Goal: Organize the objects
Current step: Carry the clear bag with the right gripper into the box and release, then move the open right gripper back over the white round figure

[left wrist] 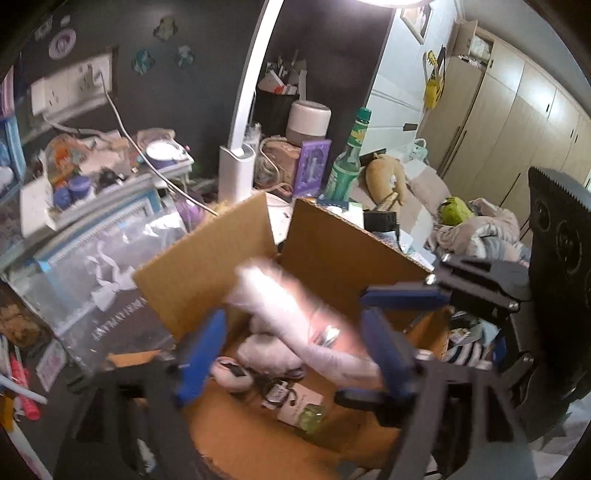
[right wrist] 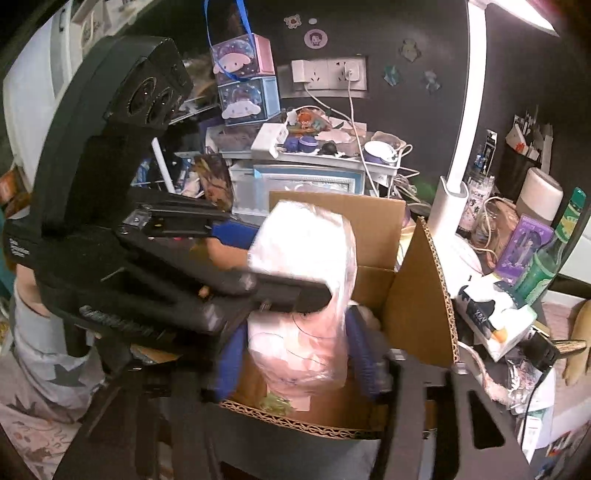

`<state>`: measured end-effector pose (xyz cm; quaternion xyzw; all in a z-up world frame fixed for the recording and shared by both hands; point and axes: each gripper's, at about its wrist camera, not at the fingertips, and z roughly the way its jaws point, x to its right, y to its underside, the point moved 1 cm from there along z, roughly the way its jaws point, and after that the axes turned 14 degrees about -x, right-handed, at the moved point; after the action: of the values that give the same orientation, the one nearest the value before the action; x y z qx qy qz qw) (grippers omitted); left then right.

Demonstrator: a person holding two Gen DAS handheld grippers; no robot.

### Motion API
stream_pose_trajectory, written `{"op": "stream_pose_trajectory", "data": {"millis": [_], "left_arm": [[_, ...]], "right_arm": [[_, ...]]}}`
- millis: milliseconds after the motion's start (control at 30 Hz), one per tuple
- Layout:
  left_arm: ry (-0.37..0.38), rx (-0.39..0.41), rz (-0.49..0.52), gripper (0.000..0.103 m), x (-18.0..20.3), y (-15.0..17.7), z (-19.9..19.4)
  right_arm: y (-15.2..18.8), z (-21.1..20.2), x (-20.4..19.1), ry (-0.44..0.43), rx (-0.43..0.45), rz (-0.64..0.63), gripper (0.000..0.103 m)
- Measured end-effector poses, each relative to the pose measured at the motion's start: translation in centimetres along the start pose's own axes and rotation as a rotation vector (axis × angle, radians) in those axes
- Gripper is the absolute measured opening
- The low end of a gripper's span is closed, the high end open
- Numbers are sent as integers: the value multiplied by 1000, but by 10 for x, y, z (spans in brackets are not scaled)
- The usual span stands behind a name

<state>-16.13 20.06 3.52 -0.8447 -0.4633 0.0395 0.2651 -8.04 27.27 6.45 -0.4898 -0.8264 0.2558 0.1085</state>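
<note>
On a messy desk sits a cardboard box [right wrist: 421, 295], and above it both tongs, left [left wrist: 295, 354] and right [right wrist: 295, 365], squeeze a tall pink soft pack [right wrist: 303, 295] standing upright between them.

Motion-blurred in left wrist view: pink plastic-wrapped pack [left wrist: 295, 314], print unreadable. Lower part of the pack hidden inside cardboard box [right wrist: 413, 295]. Box bottom contents partly covered, small items [left wrist: 291, 398] too blurred to identify. Left gripper [right wrist: 291, 266] crossing the pack, jaw contact unclear. Lamp head [right wrist: 532, 11] cut off at top edge.
</note>
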Motion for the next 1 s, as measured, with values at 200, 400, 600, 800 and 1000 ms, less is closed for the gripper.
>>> {"op": "stream_pose_trajectory", "data": {"millis": [200,400,600,800,1000], "left_arm": [[-42,50,18,84,-2,10,-23],[-63,134,-8,85,-18,35,-60],[-131,230,-68,85,-47,84,-102],[-226,282,-178,93,-87,146,-121],[-258,269,-302,93,-128,207,-108]], "right_arm": [[-1,-4,-8,23,7,-17,64],[-3,-10,-26,0,35,-35,64],[-3,-18,-80,-104,117,-143,64],[-4,1,-151,-227,120,-289,64],[-1,68,-194,-313,-1,-307,64]]}}
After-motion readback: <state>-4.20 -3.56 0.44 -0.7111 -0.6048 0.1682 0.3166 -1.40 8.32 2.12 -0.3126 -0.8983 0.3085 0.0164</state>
